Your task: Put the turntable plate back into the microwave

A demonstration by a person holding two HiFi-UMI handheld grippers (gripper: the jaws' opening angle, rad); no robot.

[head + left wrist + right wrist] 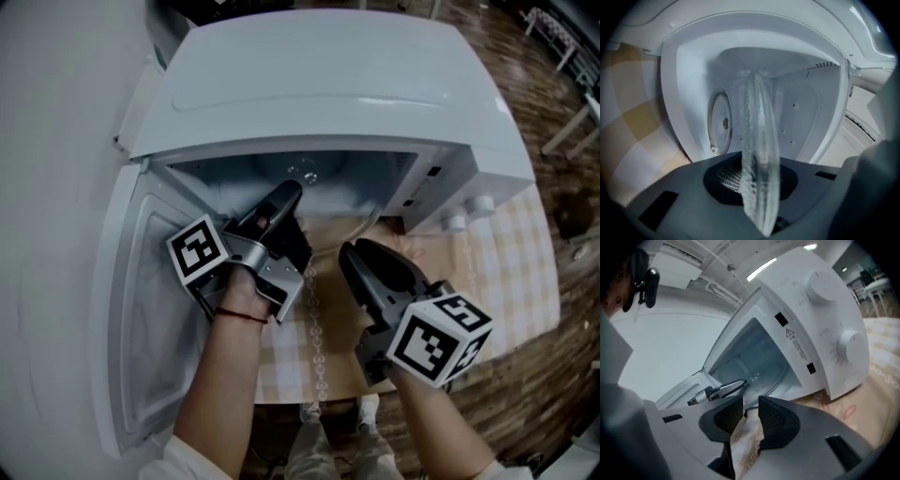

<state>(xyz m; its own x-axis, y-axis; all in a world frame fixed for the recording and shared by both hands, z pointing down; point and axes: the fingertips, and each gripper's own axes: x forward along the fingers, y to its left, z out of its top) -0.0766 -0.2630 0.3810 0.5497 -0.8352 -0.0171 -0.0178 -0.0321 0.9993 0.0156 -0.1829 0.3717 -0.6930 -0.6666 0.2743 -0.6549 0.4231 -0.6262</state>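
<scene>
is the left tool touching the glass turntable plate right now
Touching. The left gripper view shows the turntable plate standing edge-on, clamped between the jaws of the left tool.

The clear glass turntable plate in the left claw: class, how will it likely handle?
Probably stiff and fragile: the clear round glass turntable plate holds its shape, pinched edge-on by the left claw. Likely slippery, being glossy glass gripped only at its rim.
</scene>
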